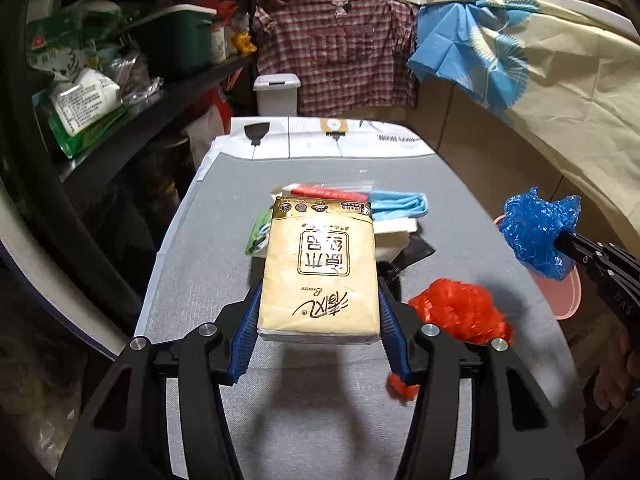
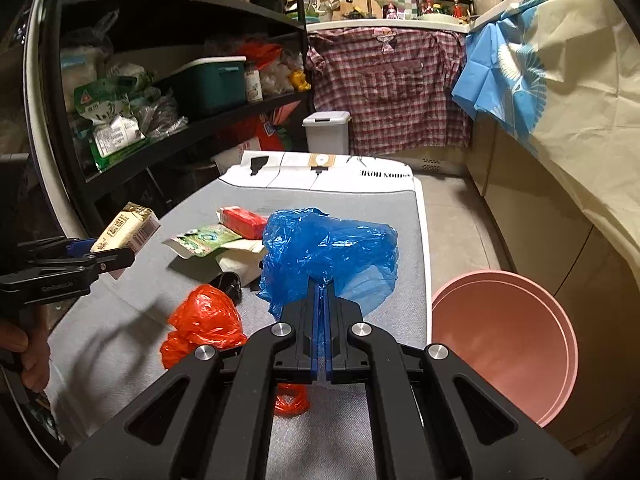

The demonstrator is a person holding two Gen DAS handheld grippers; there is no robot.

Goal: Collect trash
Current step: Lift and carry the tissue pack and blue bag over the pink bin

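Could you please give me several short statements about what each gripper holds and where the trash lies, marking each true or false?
1. The left gripper holds a beige rectangular tissue pack. True.
2. The right gripper is open and holds nothing. False: its jaws are shut on a crumpled blue plastic bag.
3. The crumpled red plastic bag lies on the grey table mat. True.
4. The round pink plastic bin stands on the table. False: it stands beside the table, lower down.
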